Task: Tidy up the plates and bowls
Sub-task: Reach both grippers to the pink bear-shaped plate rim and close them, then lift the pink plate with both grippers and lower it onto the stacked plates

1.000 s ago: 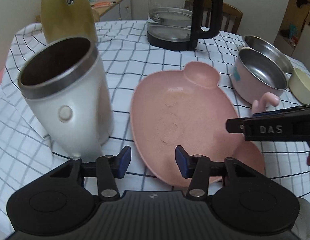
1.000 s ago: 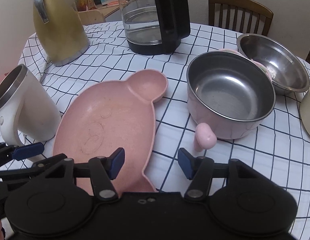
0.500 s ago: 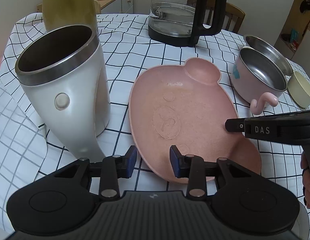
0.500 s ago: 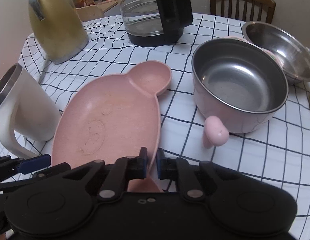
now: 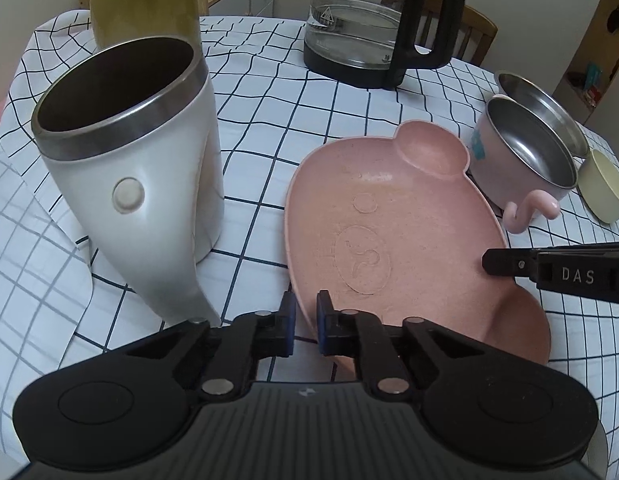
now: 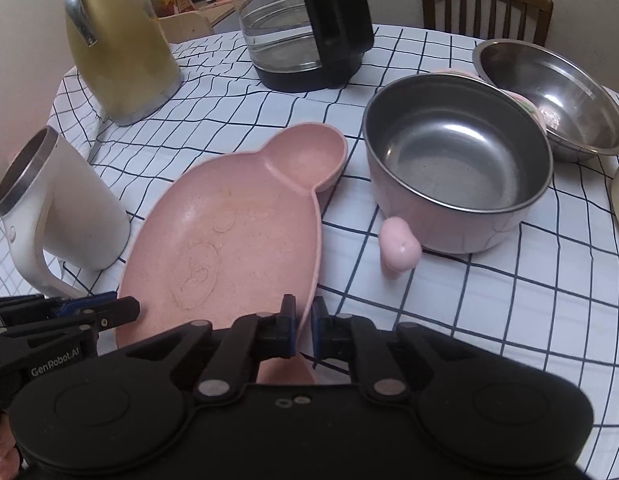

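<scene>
Both grippers are pinching the pink plate (image 5: 393, 236) — left gripper (image 5: 302, 322) closing on its near rim, right gripper (image 6: 303, 330) clamping the opposite rim; it looks light, stiff, slightly slick.

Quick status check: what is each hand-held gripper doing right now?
Left hand-held gripper: closing on the near rim of the pink plate, which sits between its pads.
Right hand-held gripper: shut on the plate's opposite rim.

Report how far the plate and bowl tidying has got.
Done: nothing looks stacked yet, though the steel bowl sits against the pink-sided bowl. In hand: the left tongs are closing on the pink plate rim; the right tongs clamp its other edge. Left: lifting it, sorting the bowls.
</scene>
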Demonstrator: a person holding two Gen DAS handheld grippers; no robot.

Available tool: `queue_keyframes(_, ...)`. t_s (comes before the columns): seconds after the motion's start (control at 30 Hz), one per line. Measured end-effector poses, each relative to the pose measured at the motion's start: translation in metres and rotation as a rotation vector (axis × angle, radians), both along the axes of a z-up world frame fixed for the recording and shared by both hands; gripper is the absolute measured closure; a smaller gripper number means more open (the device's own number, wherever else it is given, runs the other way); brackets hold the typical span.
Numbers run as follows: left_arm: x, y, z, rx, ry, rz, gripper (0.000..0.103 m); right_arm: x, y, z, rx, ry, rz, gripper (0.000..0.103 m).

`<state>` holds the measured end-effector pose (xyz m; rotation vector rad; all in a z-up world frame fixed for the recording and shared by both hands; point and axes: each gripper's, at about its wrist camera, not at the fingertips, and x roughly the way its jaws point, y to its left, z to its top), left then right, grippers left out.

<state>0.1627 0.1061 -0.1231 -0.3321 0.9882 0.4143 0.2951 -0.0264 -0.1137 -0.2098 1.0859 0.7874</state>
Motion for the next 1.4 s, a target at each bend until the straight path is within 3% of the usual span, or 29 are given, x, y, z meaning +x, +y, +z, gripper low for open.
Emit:
queue_keyframes(0.33,-0.032,-0.021,0.028,-0.033,-0.040,-0.070,0.094,-0.022,-0.029,0.021,0.016,-0.016,-0.018,0.095)
queue_keyframes(0.8,-0.105,-0.080,0.062,-0.115,-0.075,-0.278,0.094,-0.091,-0.115,0.060,0.024,-0.022,-0.096,0.095)
queue_keyframes(1.13,-0.137,-0.112,0.054,-0.152,-0.039,-0.405,0.093,-0.139,-0.161,0.060,0.001,-0.003,-0.140,0.095)
queue_keyframes(1.4,-0.136,-0.128,0.038,-0.156,-0.005,-0.445,0.093,-0.155,-0.185,0.043,-0.008,0.014,-0.190,0.095)
